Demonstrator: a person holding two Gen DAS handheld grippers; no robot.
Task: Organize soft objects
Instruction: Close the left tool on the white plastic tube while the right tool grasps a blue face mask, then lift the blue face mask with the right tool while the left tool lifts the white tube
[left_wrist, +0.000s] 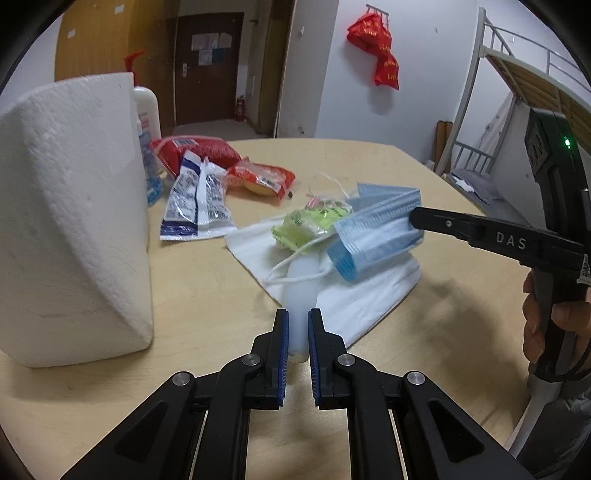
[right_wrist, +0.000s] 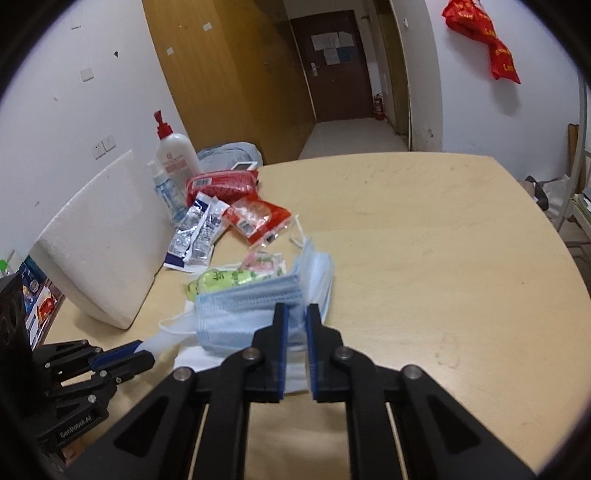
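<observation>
- Clamped between the blue pads of the left claw is a translucent white tube, whose far end is tucked under the pile of masks.
- Blue masks, a folded stack of them, are gripped at one edge by the right claw, whose jaws are closed on the fabric; in the left wrist view the stack is seen lifted at that edge and tilted.
- White masks are spread flat on the worktop beneath the blue ones, with white ear loops trailing over the tube.
- A green packet is seen lying on the white masks, touching the blue stack.
- Farther back, a blue-and-white sachet, an orange snack bag and a red pack are laid near each other.
- A large white paper roll is stood at the left side of the worktop, with a pump bottle behind it.
- A hand is seen at the right edge, wrapped round the right claw's handle.
</observation>
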